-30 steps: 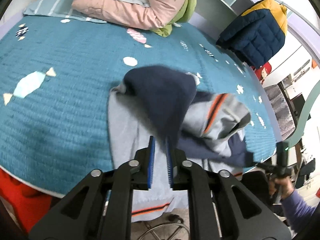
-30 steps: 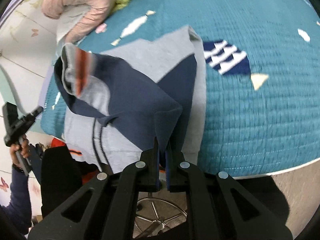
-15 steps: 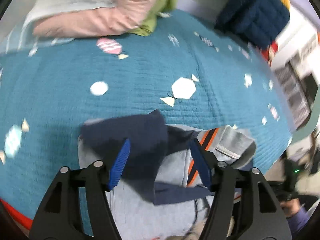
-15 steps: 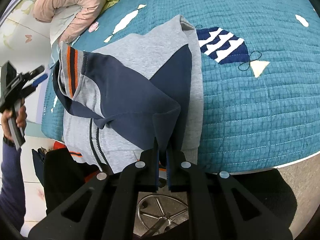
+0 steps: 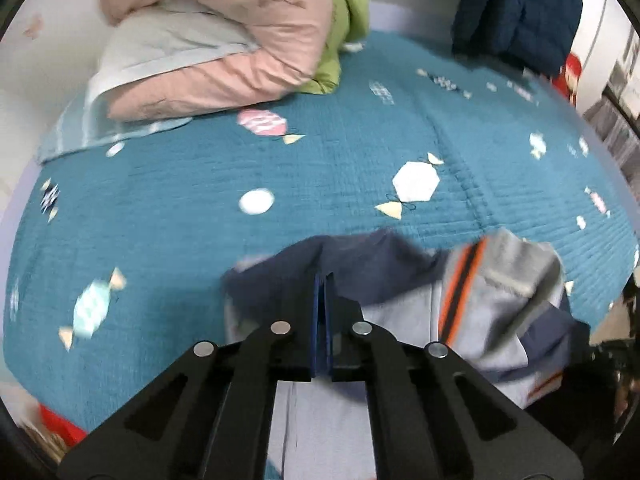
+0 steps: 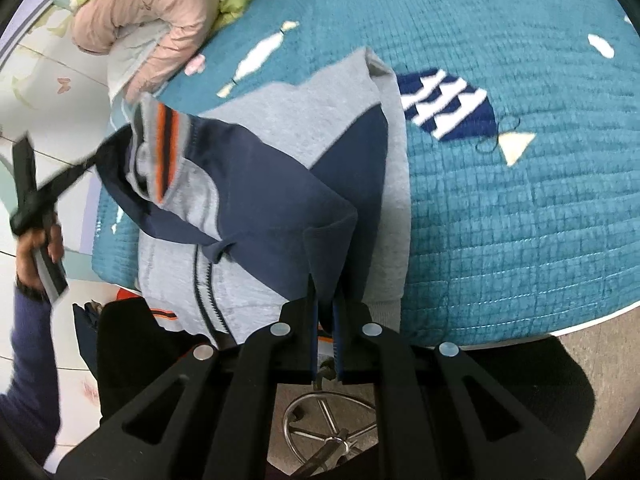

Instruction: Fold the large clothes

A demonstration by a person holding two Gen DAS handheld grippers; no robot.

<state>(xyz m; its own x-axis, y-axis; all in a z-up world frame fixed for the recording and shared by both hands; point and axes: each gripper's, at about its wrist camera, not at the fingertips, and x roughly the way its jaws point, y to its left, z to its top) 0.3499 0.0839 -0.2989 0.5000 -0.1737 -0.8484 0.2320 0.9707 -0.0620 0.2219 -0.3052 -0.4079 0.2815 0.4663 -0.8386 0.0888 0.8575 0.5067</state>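
A grey and navy zip hoodie (image 6: 264,200) with orange stripes lies at the near edge of the teal bedspread (image 6: 500,220), part hanging over the edge. My right gripper (image 6: 325,304) is shut on a navy fold of the hoodie and holds it raised. In the left wrist view my left gripper (image 5: 323,280) has its pads together over the hoodie's navy part (image 5: 360,256); no cloth shows between them. The left gripper also shows in the right wrist view (image 6: 60,184), its tips at the hoodie's striped edge.
A pink and green duvet (image 5: 240,40) with a pale pillow is piled at the head of the bed. A navy and yellow puffer jacket (image 5: 520,8) hangs at the back right. A chair base (image 6: 332,432) stands on the floor below the bed edge.
My left gripper let go of the navy cloth, opened wide, then shut again over the hoodie's navy part. My right gripper keeps its hold and has barely moved.
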